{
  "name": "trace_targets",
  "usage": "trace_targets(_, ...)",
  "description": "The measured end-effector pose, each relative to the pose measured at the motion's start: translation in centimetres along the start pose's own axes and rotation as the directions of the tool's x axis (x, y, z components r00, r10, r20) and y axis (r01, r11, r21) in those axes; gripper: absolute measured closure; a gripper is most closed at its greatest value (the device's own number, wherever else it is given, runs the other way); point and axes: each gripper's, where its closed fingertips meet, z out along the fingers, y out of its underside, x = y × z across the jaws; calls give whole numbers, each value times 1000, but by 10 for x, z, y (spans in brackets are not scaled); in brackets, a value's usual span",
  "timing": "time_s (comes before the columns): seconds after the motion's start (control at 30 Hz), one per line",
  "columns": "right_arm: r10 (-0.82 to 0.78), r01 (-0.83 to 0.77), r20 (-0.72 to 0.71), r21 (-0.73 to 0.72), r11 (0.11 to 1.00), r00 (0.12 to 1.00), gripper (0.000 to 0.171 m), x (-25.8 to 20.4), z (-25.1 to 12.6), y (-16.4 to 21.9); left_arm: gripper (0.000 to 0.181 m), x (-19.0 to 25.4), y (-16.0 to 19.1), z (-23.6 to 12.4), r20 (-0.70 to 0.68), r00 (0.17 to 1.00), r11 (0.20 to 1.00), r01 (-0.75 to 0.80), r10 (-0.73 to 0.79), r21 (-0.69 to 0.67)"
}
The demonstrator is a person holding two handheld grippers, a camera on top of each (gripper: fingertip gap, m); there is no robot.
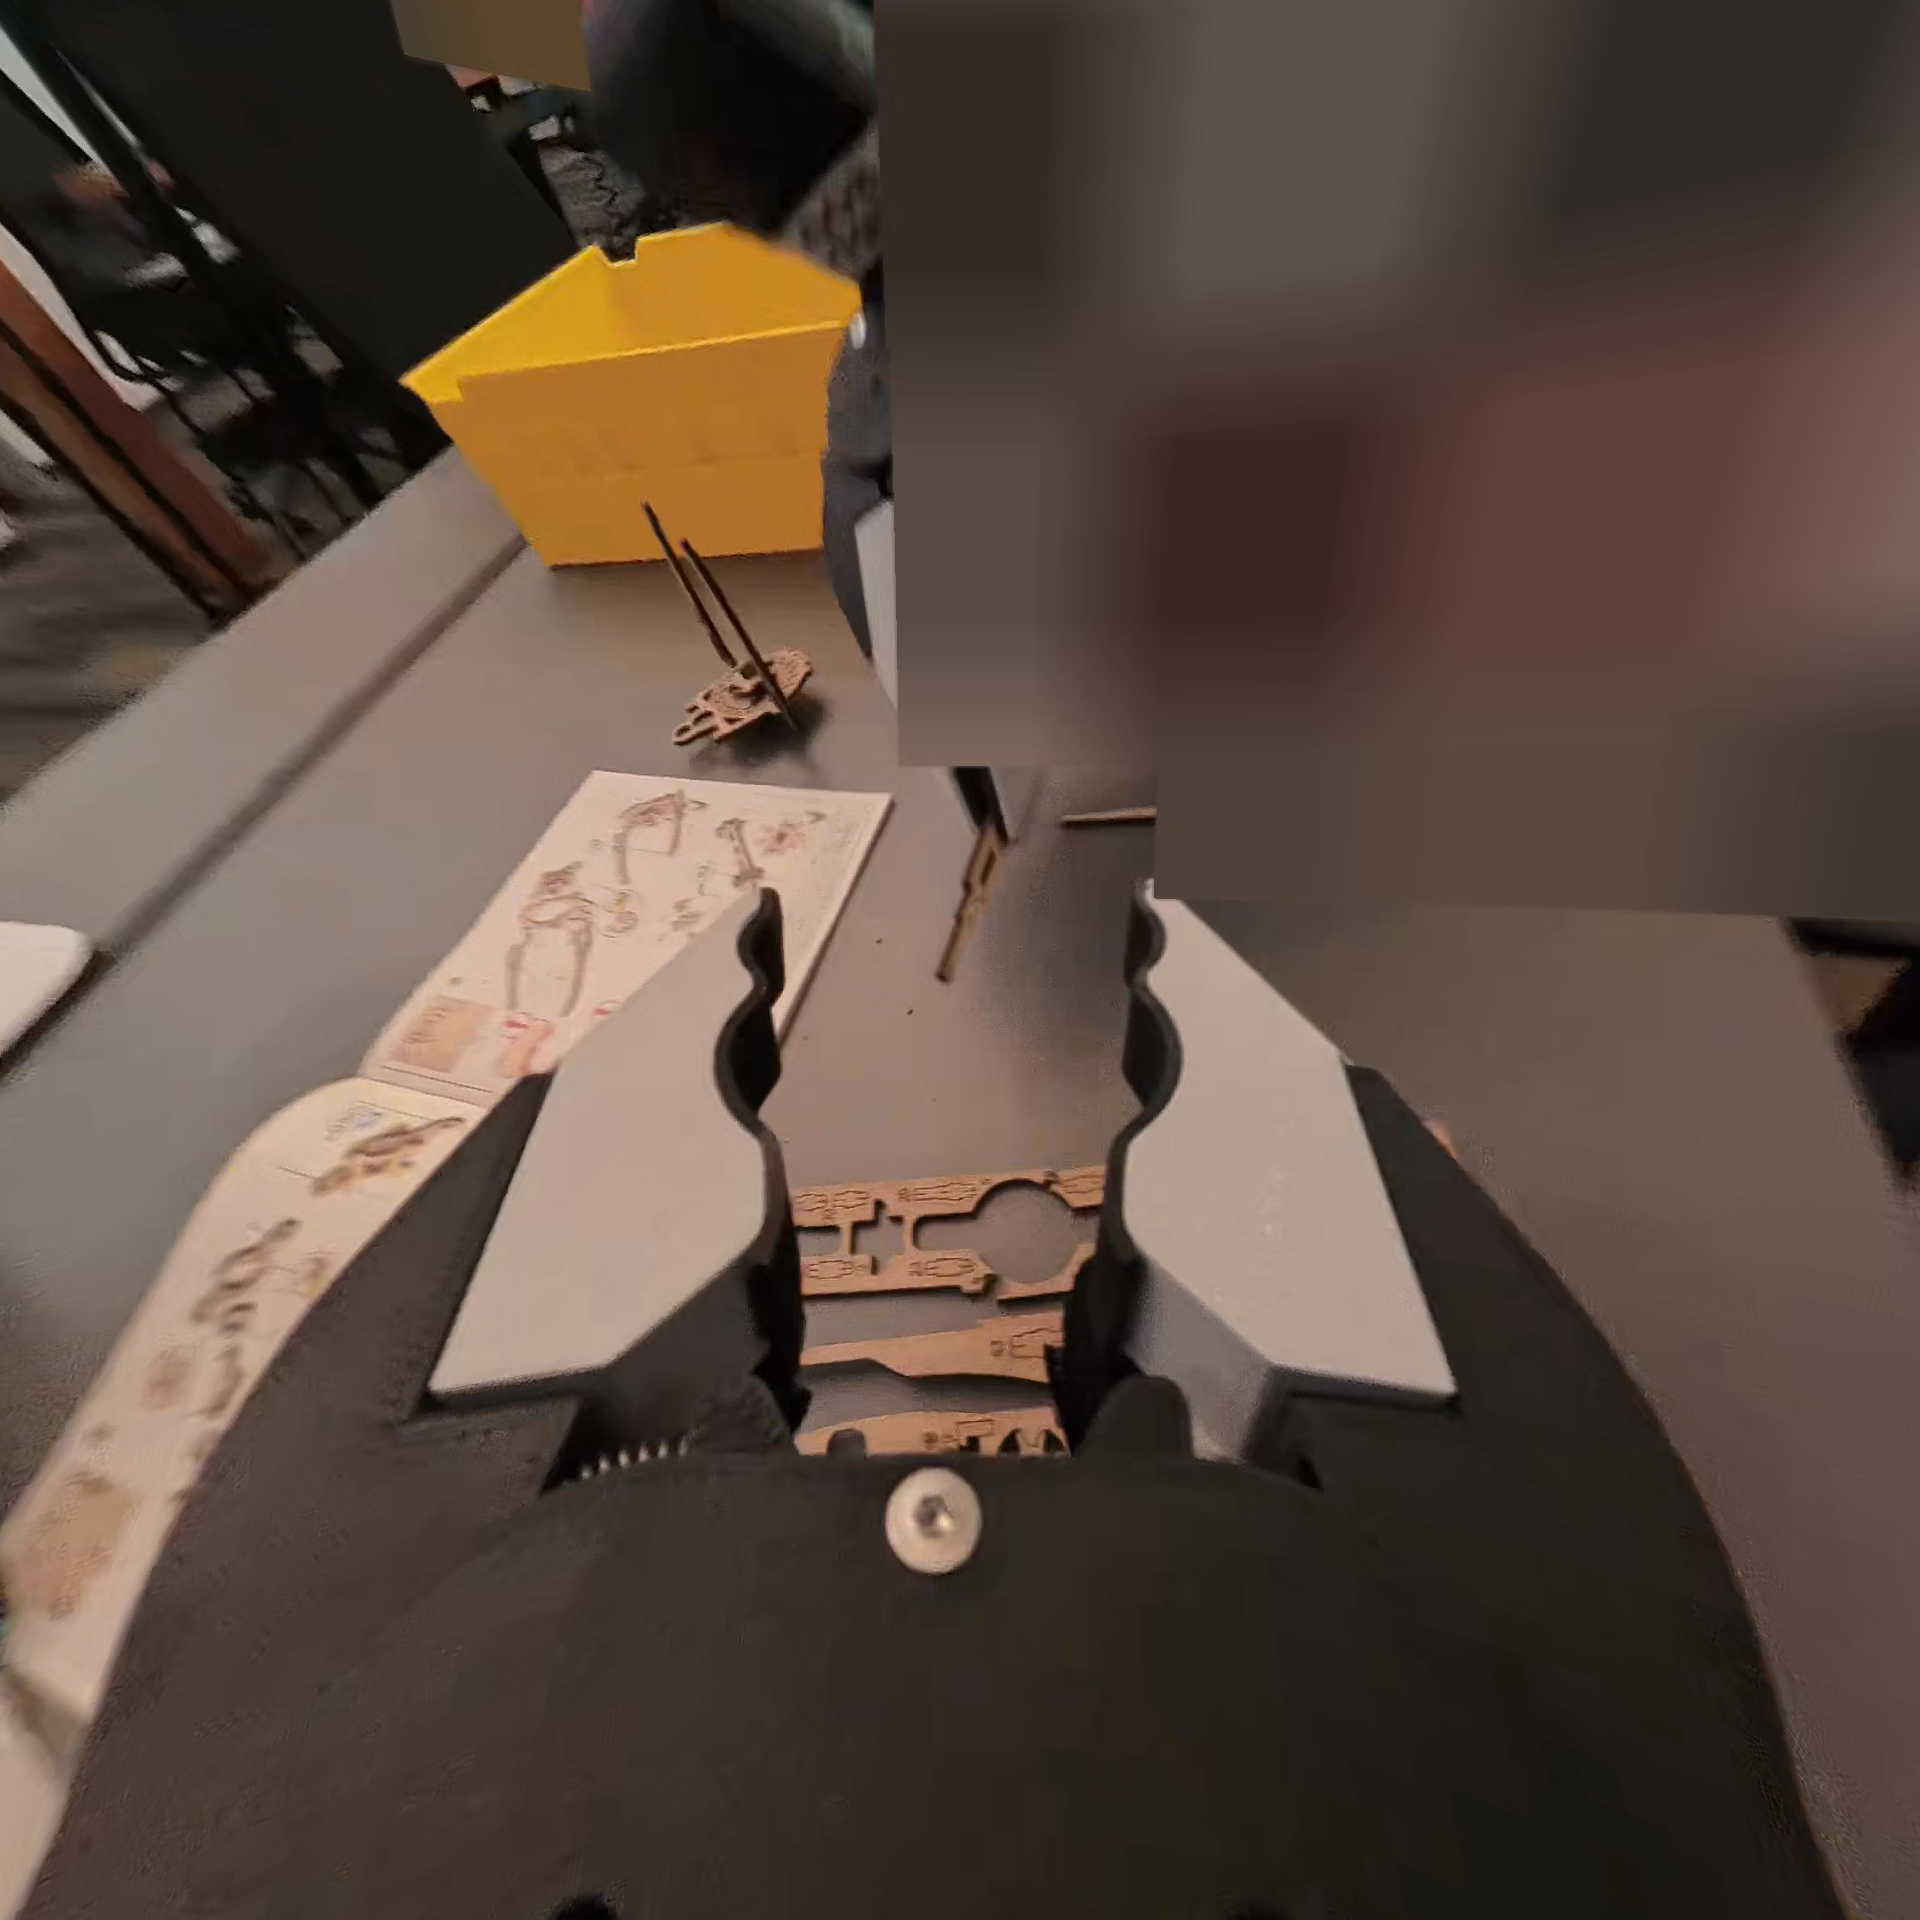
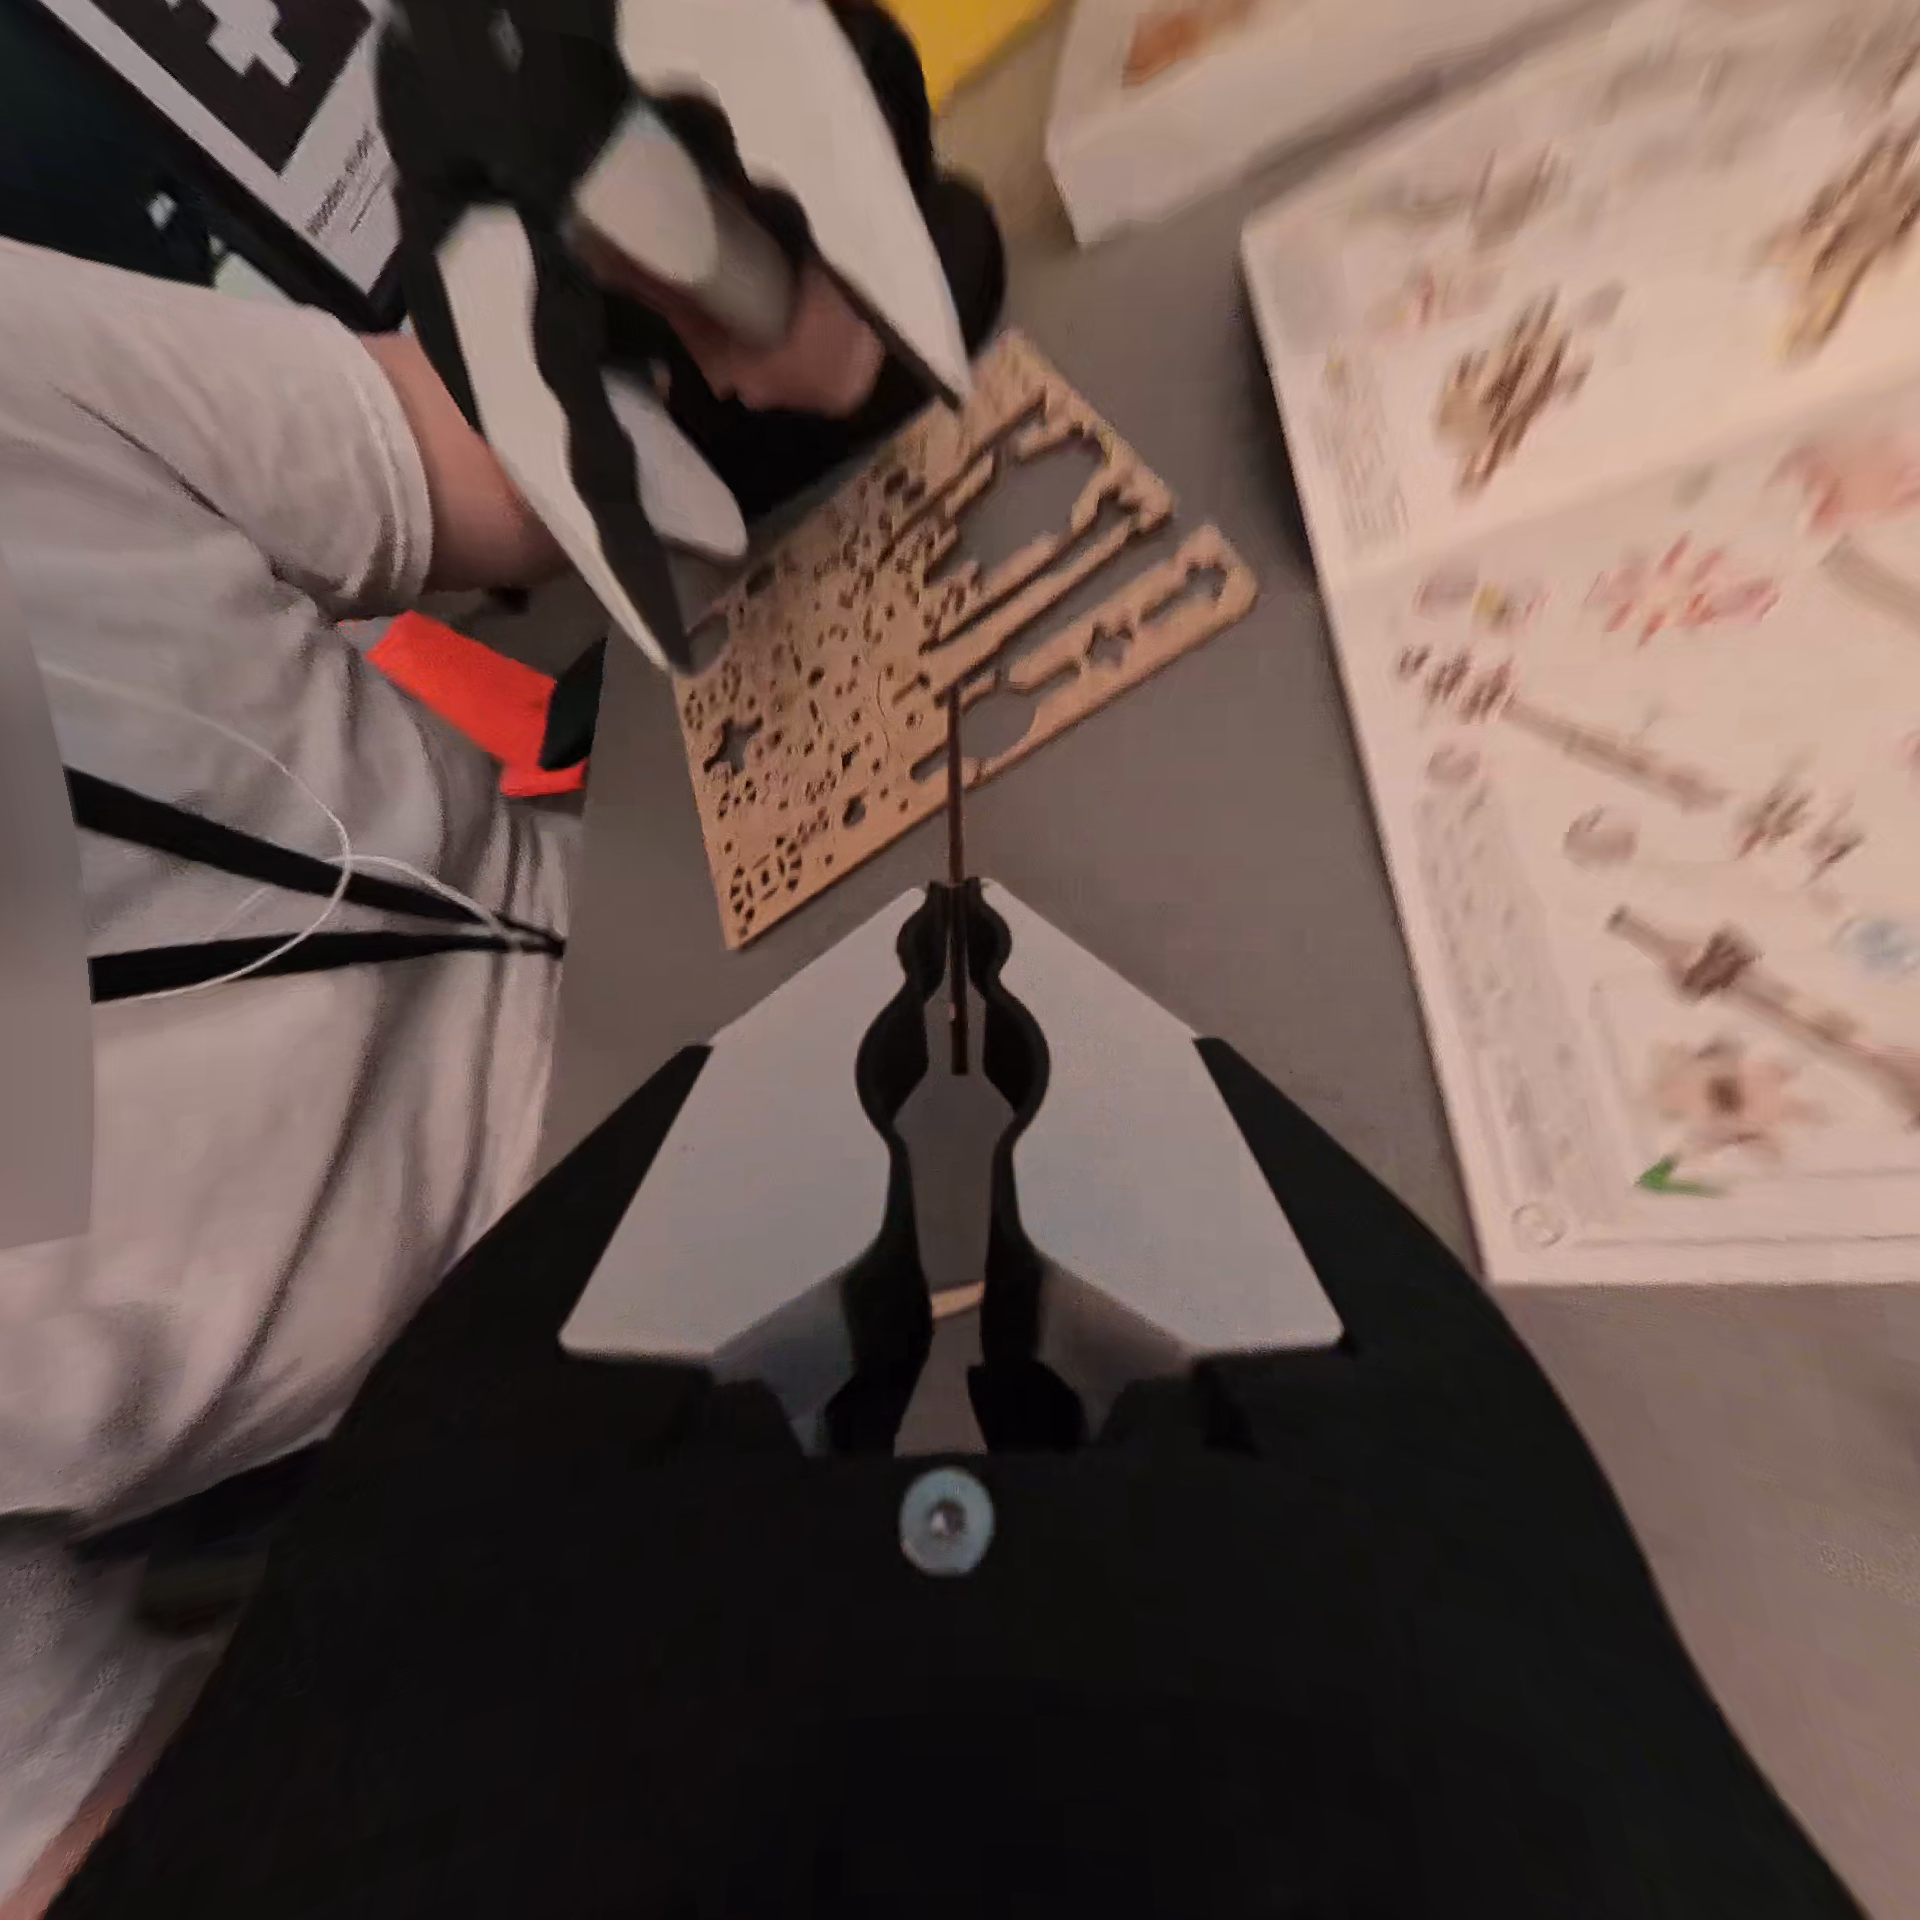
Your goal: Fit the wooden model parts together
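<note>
Grey worktop (image 1: 1558,1039) lies under both grippers: the right gripper (image 2: 953,888) has its fingers pinched on a thin wooden part (image 2: 956,790) that sticks out past the tips, edge-on. Beyond those tips lies the cut-out sheet (image 2: 831,727), where the left gripper (image 2: 821,520) hovers with fingers spread wide and empty. Farther ahead of the left fingers stand a small assembled piece (image 1: 743,696), a leaflet (image 1: 675,914) and a yellow box (image 1: 644,447).
</note>
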Motion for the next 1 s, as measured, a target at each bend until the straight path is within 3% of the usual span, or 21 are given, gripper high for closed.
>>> trace_targets(0.1, 75, -71, 21, -152, 986, 997, 169, 2, 14, 28, 135, 1, 5, -5, -116, 988, 995, 101, -101, -4)
trace_targets(0.2, 36, -32, 9, -281, 959, 999, 169, 2, 26, 49, 135, 4, 23, -2, -145, 986, 994, 71, -83, -85)
trace_targets(0.33, 42, -31, 32, -290, 957, 999, 169, -1, 31, 50, 134, 23, 56, 11, -194, 981, 966, -33, -18, -257)
trace_targets(0.5, 57, -44, 40, -276, 960, 998, 163, 1, 31, 45, 141, 45, 64, 20, -240, 971, 948, -96, 22, -303)
trace_targets(0.63, -62, 47, -58, -230, 972, 996, 147, 14, 27, 33, 148, 48, 66, 24, -236, 971, 944, -56, -24, -324)
trace_targets(0.77, -214, 190, -113, -190, 963, 970, 146, 13, 12, 20, 151, 43, 74, 25, -209, 977, 932, -44, -34, -361)
trace_targets(0.9, -371, 333, -75, -305, 892, 926, 149, 1, 3, 41, 154, 43, 78, 27, -202, 978, 923, -37, -45, -382)
trace_targets(1.0, -413, 356, -80, -379, 854, 907, 152, 5, 3, 53, 159, 41, 79, 28, -185, 982, 920, -29, -47, -390)
